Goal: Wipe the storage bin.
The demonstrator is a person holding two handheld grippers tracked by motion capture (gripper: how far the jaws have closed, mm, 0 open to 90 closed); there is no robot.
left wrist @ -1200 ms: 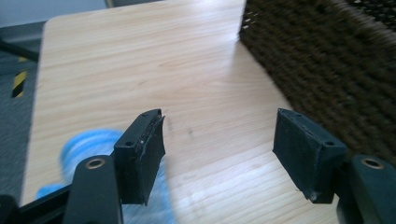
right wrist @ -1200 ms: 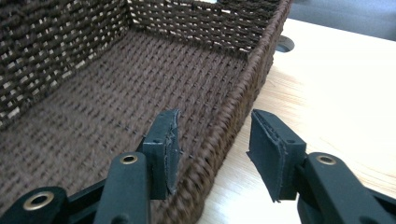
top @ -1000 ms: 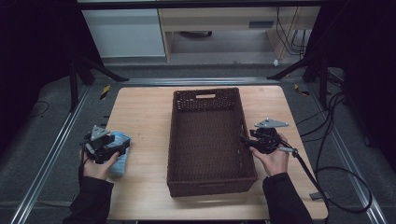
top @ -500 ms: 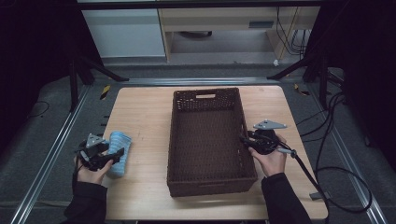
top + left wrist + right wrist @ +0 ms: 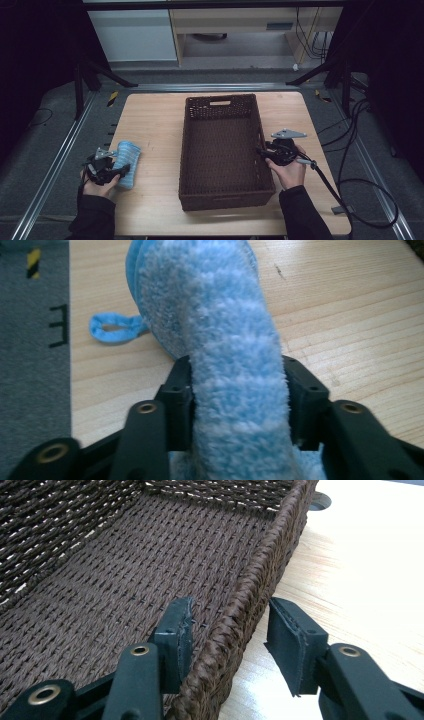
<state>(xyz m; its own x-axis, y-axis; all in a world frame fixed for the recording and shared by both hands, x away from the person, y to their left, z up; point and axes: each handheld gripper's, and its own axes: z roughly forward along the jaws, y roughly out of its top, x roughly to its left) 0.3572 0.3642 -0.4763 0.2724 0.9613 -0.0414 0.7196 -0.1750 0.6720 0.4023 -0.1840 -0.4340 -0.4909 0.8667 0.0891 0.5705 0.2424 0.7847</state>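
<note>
Two black jaws of the left gripper [image 5: 235, 390] closing in just now and pinched onto a fluffy light-blue microfibre cloth [image 5: 220, 340], pads sunk into its pile on both sides. Rolled into a thick ridge between those jaws, running on ahead of them over the pale wooden table [image 5: 350, 315], with a small blue hanging loop [image 5: 112, 329] lying flat beyond the left-hand jaw. Seen from the high view: same cloth [image 5: 128, 161] just ahead of the left gripper [image 5: 111, 170], well apart from the basket's near wall. Right gripper [image 5: 230, 630] set astride the rim of a dark brown rectangular woven basket [image 5: 125, 565], one jaw inside against the wall, the other outside with a gap of bare table showing between pad and weave. Half-wide there, not clearly pressing on the rim.
</note>
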